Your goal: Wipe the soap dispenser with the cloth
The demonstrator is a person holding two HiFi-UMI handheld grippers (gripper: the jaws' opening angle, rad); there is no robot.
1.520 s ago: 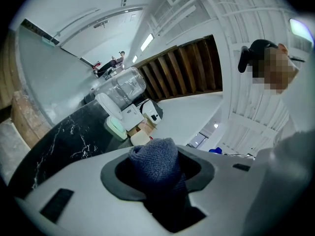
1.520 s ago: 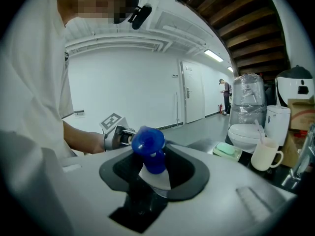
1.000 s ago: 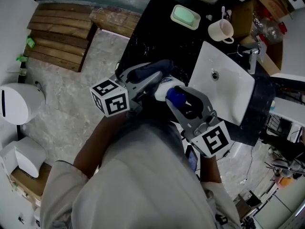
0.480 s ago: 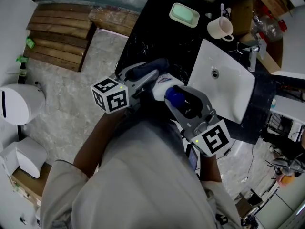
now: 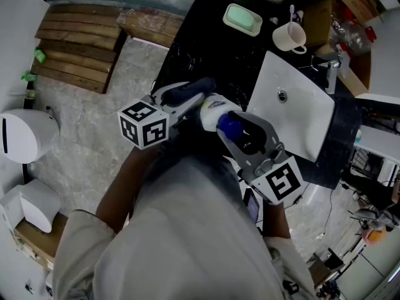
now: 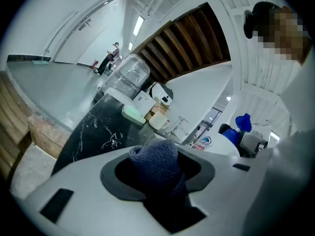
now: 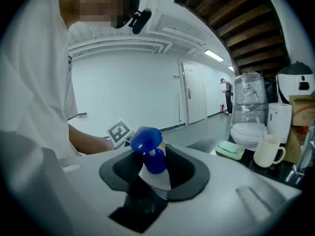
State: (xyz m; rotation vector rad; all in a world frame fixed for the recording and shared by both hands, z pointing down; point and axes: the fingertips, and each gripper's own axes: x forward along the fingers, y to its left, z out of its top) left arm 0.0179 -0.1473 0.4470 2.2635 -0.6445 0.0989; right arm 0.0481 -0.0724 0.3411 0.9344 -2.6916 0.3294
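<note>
Left gripper [image 5: 187, 99] has its jaws clamped on a bunched dark blue cloth [image 6: 156, 162], wad poking out past the tips. Right gripper [image 5: 247, 136] is spread wide but closed on the soap dispenser [image 5: 215, 110]. The grip sits at the shoulder just under the blue pump head [image 7: 146, 146], and the white body is carried off the black counter [image 5: 206, 42], roughly at picture centre in the head view. We see the cloth at about 10 o'clock of the dispenser, just beside the white body. Whether fabric actually touches plastic we cannot tell, since the jaw edge covers that spot. From the left gripper view the dispenser sits at 3 o'clock of the wad. So we judge both pickups done and the two items brought together, with wiping either just starting or mid-stroke. No wet streak or clean patch shows, so how much surface is covered is unknowable. Left to do, as we judge it: rub round the body and pump, then set the dispenser back on the counter. Sink [image 5: 312, 130] at 2 o'clock, green soap dish [image 5: 244, 21] at 12, mug [image 5: 289, 40] at 1, none touched.
</note>
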